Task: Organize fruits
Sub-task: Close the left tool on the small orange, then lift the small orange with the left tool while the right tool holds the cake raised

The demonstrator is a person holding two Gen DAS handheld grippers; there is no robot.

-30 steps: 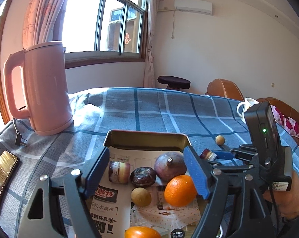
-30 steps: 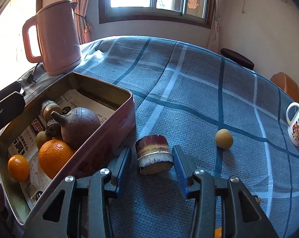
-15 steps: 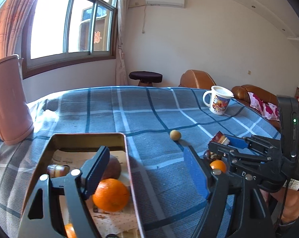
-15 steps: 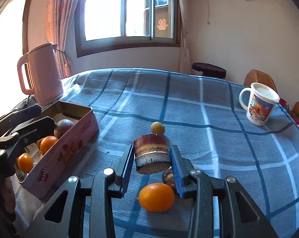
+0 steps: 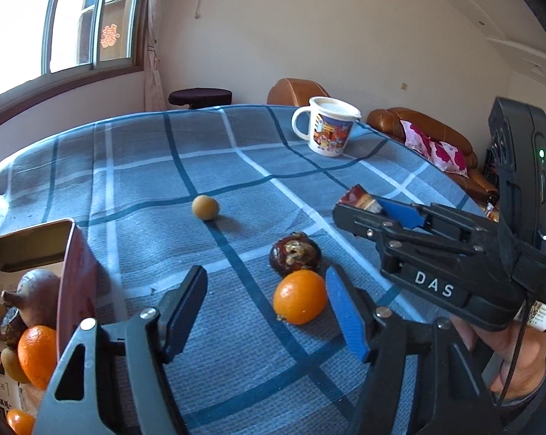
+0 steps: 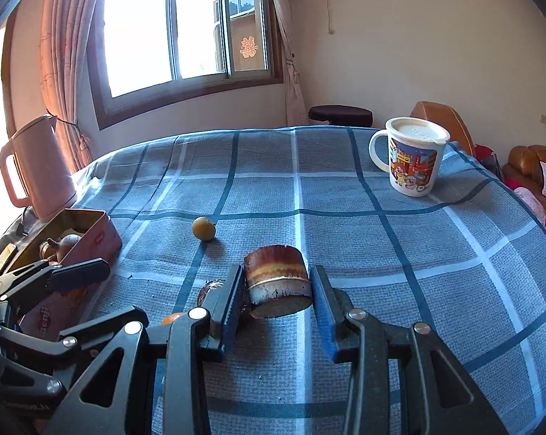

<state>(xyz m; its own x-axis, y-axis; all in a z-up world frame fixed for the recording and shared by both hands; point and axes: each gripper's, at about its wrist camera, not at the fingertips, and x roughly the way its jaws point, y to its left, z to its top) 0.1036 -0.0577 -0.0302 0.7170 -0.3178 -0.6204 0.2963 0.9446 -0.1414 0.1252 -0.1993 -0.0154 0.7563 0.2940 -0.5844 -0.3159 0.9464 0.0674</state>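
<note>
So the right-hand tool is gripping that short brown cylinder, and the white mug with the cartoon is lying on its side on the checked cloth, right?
Not quite. The white mug stands upright on the checked cloth, lid on top, as the right wrist view shows. The rest holds: the right gripper is shut on the short brown cylinder.

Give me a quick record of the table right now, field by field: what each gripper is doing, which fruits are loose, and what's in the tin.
left gripper: open, jaws just been closing, small orange between them, untouched
right gripper: shut on sugarcane piece, lifted off the cloth
loose on cloth: small orange, dark brown fruit, tan round fruit
tin: holds a larger orange and other fruit
mug: far right, lidded
</note>
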